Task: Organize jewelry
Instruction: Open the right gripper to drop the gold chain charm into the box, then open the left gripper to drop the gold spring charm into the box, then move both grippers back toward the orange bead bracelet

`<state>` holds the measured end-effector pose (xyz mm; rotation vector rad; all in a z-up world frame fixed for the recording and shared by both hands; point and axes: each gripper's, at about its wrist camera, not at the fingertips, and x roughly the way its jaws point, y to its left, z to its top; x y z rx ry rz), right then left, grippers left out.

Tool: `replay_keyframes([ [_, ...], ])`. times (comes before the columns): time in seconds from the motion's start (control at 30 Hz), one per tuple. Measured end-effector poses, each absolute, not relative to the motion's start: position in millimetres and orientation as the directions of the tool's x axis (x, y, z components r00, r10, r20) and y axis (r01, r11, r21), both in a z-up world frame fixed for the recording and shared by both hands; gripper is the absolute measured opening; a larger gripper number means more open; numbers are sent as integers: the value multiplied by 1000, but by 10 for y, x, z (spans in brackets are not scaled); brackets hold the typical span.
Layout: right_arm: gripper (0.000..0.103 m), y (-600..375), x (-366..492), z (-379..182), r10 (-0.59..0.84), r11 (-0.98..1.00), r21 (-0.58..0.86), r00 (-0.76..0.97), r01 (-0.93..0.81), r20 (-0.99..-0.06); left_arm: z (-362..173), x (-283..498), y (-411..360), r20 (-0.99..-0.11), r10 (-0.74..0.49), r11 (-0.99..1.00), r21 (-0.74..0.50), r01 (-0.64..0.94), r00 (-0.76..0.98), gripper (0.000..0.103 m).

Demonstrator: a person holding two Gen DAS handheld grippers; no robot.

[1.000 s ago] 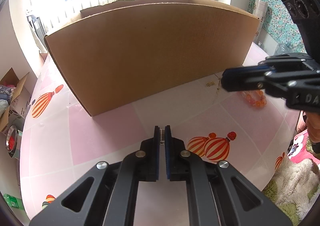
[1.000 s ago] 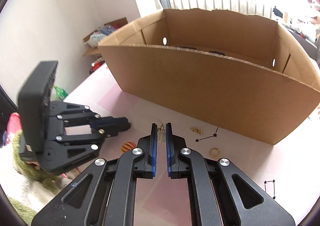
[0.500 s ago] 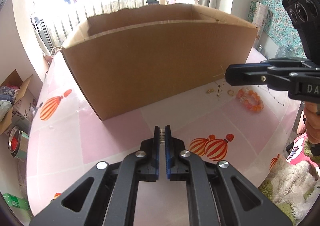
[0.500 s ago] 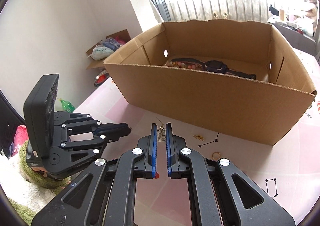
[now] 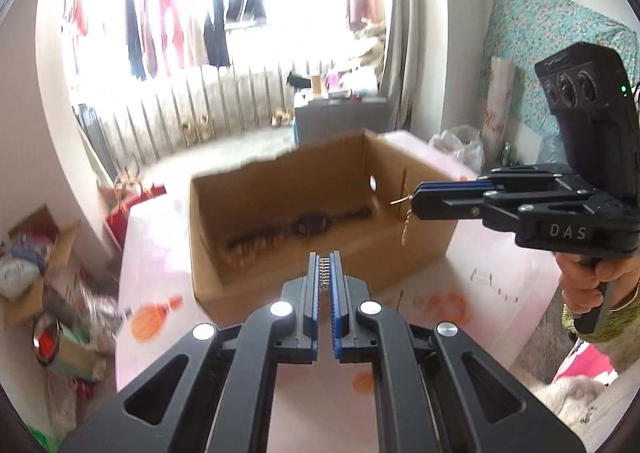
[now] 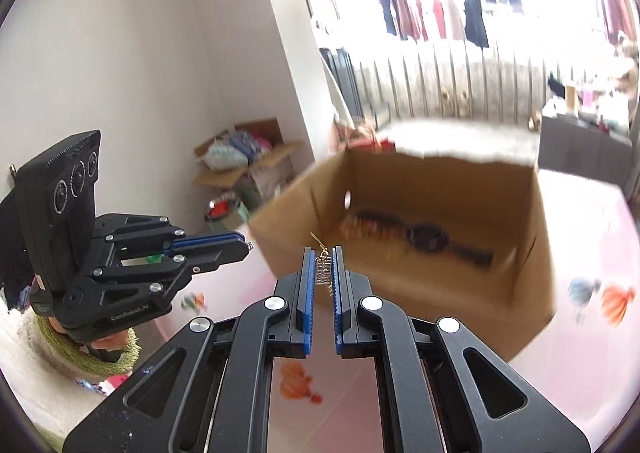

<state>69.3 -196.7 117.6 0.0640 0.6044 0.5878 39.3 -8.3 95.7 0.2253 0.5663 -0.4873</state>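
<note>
A: Brown cardboard box (image 5: 320, 253) holds what?
B: A dark watch (image 6: 430, 239). Both black grippers, left gripper (image 5: 325, 265) and right gripper (image 6: 323, 267), each clench a small gold earring (image 6: 322, 273) above the pink worktop (image 5: 500, 265)

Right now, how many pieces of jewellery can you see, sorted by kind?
Gold earrings, pinched in the fingers: 2
Black watch, in the box: 1
Beaded strand, in the box: 1
Orange bead bracelet, on the table: 1
Total: 5

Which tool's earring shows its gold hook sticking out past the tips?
The right tool: its earring shows a hook above the tips. The left tool's earring shows only its pendant.
</note>
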Motion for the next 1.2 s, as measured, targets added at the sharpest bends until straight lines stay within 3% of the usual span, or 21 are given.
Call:
replay_keyframes([
  [0.13, 6, -2051, 1035, 1393, 546, 829, 226, 657, -511, -519, 1136, 705, -207, -559, -398, 848, 78, 524, 728, 4],
  [0.43, 6, -2028, 2028, 933, 506, 839, 323, 412, -437, -758, 694, 1848, -445, -803, -336, 853, -38, 521, 492, 4],
  [0.6, 9, -1973, 2229, 658, 448, 862, 304, 330, -405, -831, 463, 2104, -443, -873, -273, 869, -44, 492, 403, 5],
  [1.0, 20, -2153, 2194, 745, 453, 875, 323, 373, -361, -810, 412, 2242, -268, -877, -284, 905, -112, 411, 387, 11],
  [1.1, 29, -2227, 2083, 884, 449, 882, 308, 437, -357, -779, 550, 2155, -242, -852, -299, 908, -114, 404, 430, 18],
  [1.2, 41, -2310, 1876, 1057, 450, 886, 295, 516, -357, -729, 741, 1955, -223, -819, -293, 909, -78, 411, 494, 32],
])
